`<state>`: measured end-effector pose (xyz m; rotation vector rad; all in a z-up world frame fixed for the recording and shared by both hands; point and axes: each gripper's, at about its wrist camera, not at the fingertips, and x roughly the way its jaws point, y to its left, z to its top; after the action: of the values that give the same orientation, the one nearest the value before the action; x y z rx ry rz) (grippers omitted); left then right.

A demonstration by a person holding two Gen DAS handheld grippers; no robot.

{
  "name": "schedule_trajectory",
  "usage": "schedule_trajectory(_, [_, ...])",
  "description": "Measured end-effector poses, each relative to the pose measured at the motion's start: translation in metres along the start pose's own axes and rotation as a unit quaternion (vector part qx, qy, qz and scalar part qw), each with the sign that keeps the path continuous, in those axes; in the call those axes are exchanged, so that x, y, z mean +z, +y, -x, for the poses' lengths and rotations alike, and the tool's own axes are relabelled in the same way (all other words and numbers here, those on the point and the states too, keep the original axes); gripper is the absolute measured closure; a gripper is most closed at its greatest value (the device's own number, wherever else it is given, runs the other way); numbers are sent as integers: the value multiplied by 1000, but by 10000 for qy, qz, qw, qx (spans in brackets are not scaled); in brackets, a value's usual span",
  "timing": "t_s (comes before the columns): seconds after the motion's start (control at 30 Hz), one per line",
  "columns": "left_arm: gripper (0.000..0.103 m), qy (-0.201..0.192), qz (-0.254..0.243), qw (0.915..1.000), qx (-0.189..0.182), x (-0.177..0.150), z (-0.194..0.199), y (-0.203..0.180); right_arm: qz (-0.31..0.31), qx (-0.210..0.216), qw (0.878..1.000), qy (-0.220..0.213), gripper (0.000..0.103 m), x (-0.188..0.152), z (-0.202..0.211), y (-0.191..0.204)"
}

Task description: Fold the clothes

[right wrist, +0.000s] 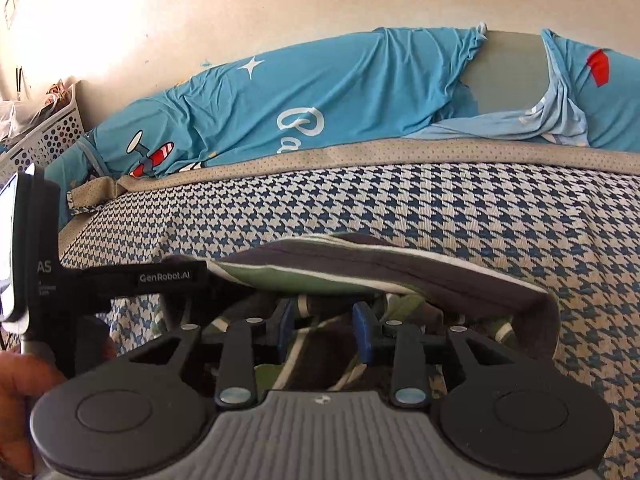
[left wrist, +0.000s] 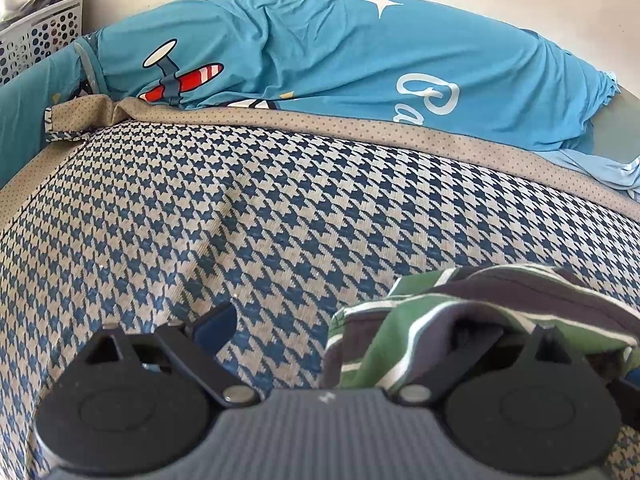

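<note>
A green, grey and white striped garment [left wrist: 460, 312] lies bunched on the houndstooth bed cover [left wrist: 240, 200] at the lower right of the left wrist view. My left gripper [left wrist: 346, 326] stands wide open. Its left blue pad [left wrist: 216, 324] rests bare on the cover, and the garment drapes over its right finger and hides the tip. In the right wrist view a fold of the garment [right wrist: 360, 264] hangs over my right gripper [right wrist: 324, 330]. Its blue pads [right wrist: 286, 328] stand a narrow gap apart, with striped cloth showing below them.
Blue bedding with an aeroplane print [left wrist: 320, 52] [right wrist: 320, 92] runs along the far edge against the wall. A white perforated basket [left wrist: 40, 36] [right wrist: 52, 136] stands at the far left. The left gripper's black body [right wrist: 40, 264] and a person's hand [right wrist: 16, 400] fill the right view's left side.
</note>
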<state>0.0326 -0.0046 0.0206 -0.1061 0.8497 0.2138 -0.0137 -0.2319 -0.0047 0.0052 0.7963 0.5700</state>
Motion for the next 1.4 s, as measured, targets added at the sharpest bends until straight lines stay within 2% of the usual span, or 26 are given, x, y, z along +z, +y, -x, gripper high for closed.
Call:
schedule_trajectory(0.17, [5,-251,-64,9995,178,5,6,-3,119,29,9994,325,71,-13,-3,-4])
schedule_trajectory(0.27, [5,-487,-197,9980,361,9,12,-9,-52,133,9990,417,70,-17,-5,-9])
schedule_trajectory(0.4, [5,-697,-202,9955,607,14,15,-7,-205,350,9988,256,69,-15,-3,-9])
schedule_trajectory(0.5, [5,-835,-158,9932,793,19,17,-4,-203,379,9990,127,61,-12,-5,-5])
schedule_trajectory(0.73, [5,-838,352,9875,1286,29,13,21,-307,-345,9989,127,60,-11,-15,-10])
schedule_trajectory(0.8, [5,-752,514,9857,1419,31,10,29,-364,-344,9987,129,60,-10,-17,-15])
schedule_trajectory(0.93, [4,-640,648,9861,1390,31,9,37,-457,-300,9985,75,60,-8,-24,-21])
schedule_trajectory(1.0, [2,-684,622,9853,1434,31,12,37,-496,-421,9979,71,60,-7,-30,-22])
schedule_trajectory(1.07, [0,-790,647,9863,1295,32,21,39,-702,-368,9968,112,60,-7,-32,-27])
schedule_trajectory(1.17, [0,-952,632,9917,596,34,37,41,-1010,-246,9944,197,60,-8,-34,-36])
schedule_trajectory(1.23, [0,-1016,513,9932,248,34,47,38,-1150,-210,9929,232,54,-9,-35,-41])
schedule_trajectory(1.4, [0,-871,188,9939,-648,24,59,27,-1340,-103,9907,225,55,-10,-38,-48])
